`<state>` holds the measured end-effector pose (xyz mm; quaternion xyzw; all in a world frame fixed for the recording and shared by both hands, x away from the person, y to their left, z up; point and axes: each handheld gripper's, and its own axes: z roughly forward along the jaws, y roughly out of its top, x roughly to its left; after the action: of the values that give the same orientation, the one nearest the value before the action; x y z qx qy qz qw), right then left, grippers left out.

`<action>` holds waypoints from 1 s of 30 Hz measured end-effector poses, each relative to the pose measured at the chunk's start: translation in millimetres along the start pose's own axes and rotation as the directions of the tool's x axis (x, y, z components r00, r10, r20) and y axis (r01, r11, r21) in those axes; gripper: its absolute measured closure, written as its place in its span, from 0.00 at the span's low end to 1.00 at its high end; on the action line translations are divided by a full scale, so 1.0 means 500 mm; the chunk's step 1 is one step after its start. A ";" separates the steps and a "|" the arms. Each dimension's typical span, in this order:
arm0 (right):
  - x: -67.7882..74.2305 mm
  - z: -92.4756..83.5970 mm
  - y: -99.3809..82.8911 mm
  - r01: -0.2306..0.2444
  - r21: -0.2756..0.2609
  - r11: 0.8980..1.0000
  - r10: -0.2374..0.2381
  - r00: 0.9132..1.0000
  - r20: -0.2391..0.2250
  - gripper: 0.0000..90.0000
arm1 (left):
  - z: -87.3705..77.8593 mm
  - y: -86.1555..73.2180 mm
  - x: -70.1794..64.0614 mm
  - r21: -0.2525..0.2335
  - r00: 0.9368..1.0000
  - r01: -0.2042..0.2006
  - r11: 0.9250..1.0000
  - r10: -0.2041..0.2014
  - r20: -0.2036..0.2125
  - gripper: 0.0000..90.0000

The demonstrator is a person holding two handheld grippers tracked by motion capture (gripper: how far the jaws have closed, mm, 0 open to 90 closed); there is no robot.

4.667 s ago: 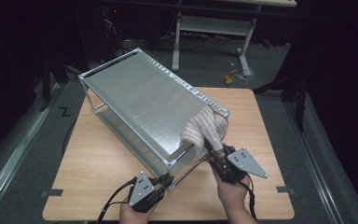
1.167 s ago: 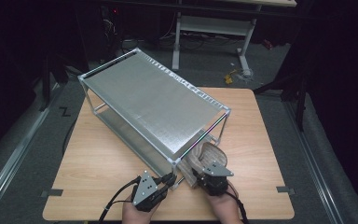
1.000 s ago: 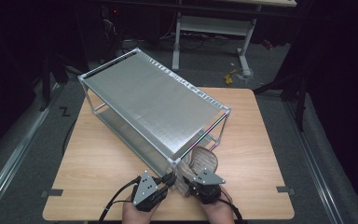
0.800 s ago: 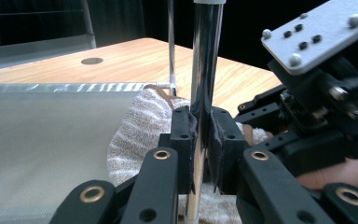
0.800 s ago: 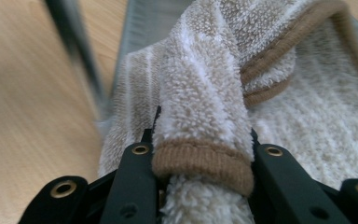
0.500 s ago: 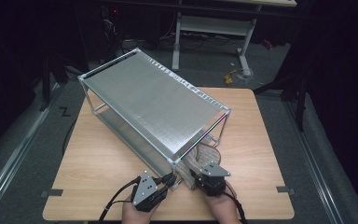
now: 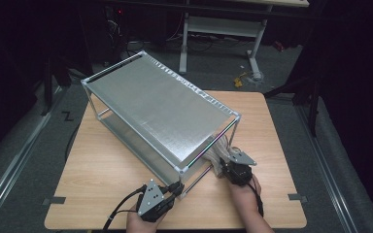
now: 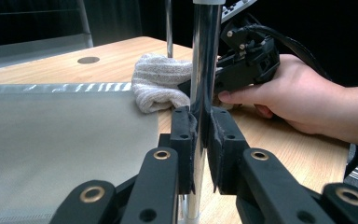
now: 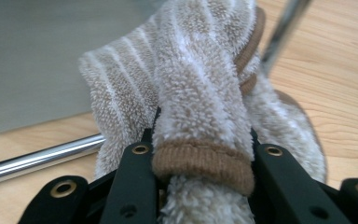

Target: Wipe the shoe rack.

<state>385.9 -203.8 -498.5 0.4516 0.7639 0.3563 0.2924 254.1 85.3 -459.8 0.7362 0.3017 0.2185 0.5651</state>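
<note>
At the desk's [image 7: 102,179] near edge, your left gripper [image 8: 200,135] pinches the shelf rack's [image 7: 160,111] front corner post [image 8: 204,60], steadying it. Your right gripper [image 9: 200,154] clamps the towel [image 9: 200,84] beside the lower shelf's open end. It's soft, light and floppy, so grip a bunched fold, as you do.
</note>
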 end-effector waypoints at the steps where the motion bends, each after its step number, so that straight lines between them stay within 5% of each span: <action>1: -0.004 0.002 0.001 0.000 0.003 1.000 0.000 1.000 0.004 0.79 | 0.000 0.000 0.000 0.000 1.000 0.000 1.000 0.000 0.000 0.90; 10: -0.005 0.005 0.005 0.004 0.016 1.000 -0.004 1.000 -0.003 0.79 | 0.000 0.000 0.000 0.000 1.000 0.000 1.000 0.000 0.002 0.90; 19: 0.045 -0.020 -0.010 0.030 0.003 1.000 -0.030 0.996 -0.079 0.80 | 0.001 0.000 0.001 -0.001 1.000 -0.004 1.000 0.004 0.004 0.90; 24: 0.087 -0.044 -0.018 0.057 0.004 0.998 -0.056 0.986 -0.154 0.80 | 0.003 0.000 0.001 -0.002 1.000 -0.004 1.000 0.004 0.002 0.90; 30: 0.143 -0.073 -0.029 0.110 -0.006 0.994 -0.108 0.964 -0.241 0.80 | 0.004 0.000 0.001 -0.003 1.000 -0.002 1.000 0.002 0.001 0.90</action>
<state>320.6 -154.9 -498.3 0.3634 0.8189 0.3889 0.2148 255.8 84.1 -460.1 0.7358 0.3003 0.2192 0.5661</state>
